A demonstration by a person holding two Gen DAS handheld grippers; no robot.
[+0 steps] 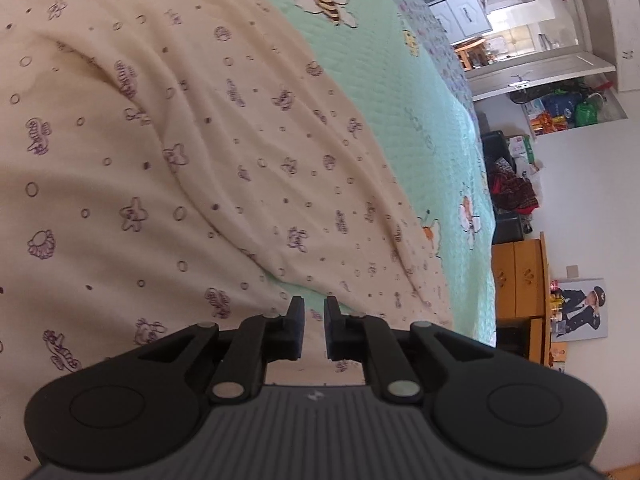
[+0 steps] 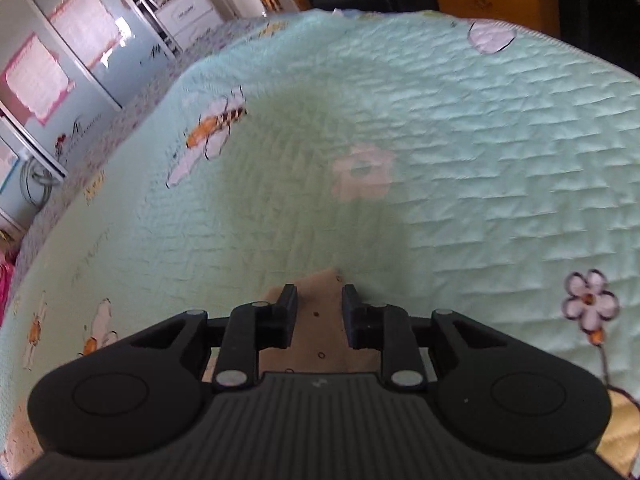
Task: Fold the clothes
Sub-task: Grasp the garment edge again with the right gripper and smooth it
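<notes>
Left gripper [image 1: 314, 326] jaws slightly apart, empty, above cream printed garment [image 1: 180, 152] on green quilt [image 2: 460, 152]. Right gripper [image 2: 318, 316] open, garment corner between fingers, ungripped.

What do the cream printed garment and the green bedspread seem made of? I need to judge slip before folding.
Cream garment with purple print: looks like soft matte cotton-type cloth, draping in loose rounded creases. Mint-green bedspread with bees: appears to be quilted fabric, with stitched ridges and a faint sheen. Exact fibres cannot be told.
</notes>
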